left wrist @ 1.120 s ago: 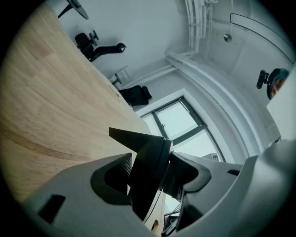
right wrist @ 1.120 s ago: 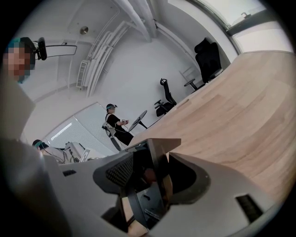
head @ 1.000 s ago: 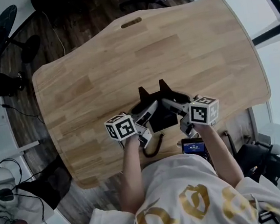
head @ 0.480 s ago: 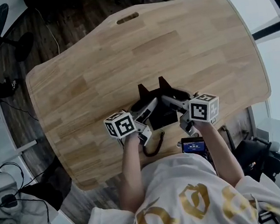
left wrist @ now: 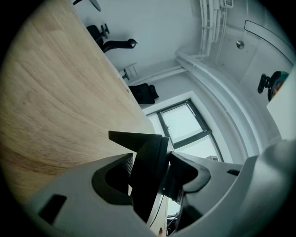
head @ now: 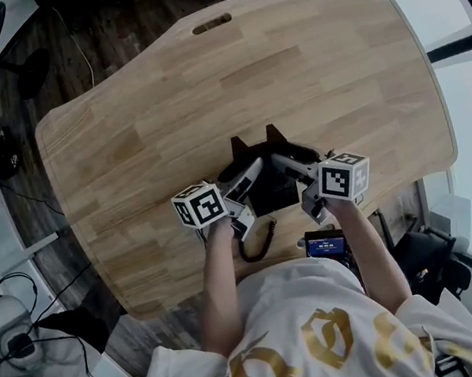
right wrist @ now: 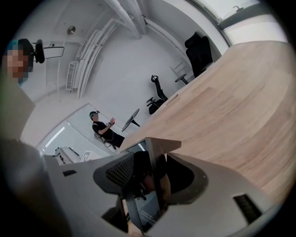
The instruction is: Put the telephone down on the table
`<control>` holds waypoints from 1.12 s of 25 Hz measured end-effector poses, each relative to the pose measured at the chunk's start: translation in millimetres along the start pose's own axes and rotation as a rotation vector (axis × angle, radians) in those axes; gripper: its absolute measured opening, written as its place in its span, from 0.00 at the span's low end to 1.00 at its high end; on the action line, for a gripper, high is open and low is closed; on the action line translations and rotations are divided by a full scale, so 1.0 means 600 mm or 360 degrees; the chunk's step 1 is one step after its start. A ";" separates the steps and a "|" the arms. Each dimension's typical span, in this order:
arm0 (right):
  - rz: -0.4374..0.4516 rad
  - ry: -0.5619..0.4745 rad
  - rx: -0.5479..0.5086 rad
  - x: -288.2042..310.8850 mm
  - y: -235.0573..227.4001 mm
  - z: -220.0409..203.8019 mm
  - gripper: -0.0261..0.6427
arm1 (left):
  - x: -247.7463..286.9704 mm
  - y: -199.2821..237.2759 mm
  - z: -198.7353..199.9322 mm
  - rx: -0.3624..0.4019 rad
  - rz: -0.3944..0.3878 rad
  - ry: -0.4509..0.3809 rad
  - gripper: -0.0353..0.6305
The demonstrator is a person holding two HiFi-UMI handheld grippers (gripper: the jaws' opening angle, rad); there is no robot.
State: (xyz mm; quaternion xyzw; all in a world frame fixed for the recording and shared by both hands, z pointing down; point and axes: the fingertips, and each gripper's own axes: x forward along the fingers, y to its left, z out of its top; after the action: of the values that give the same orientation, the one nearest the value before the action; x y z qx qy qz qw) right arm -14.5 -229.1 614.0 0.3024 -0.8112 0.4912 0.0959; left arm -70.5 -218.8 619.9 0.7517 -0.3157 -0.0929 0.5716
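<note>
Telephone (head: 270, 197), black, corded, apparently angular, clamped by left gripper (head: 249, 173) and right gripper (head: 287, 166) fingers (head: 302, 171).

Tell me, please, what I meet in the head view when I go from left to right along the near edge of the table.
left gripper → telephone → right gripper. I leave out the cord: it lies under the left gripper, so its place in the order is unclear.

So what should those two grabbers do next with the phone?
Probably lower the telephone gently onto the table: the left gripper and right gripper each clamp a side of it, and it seems not to rest on the wood yet.
</note>
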 end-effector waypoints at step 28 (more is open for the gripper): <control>0.0027 -0.0034 0.0065 0.018 -0.026 -0.004 0.36 | 0.010 0.033 0.005 -0.0039 0.0148 -0.0021 0.42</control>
State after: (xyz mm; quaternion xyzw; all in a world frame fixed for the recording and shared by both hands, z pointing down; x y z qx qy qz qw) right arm -14.6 -236.7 631.6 0.3027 -0.8045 0.5053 0.0768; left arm -74.5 -227.4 638.3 0.7286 -0.3528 -0.0751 0.5822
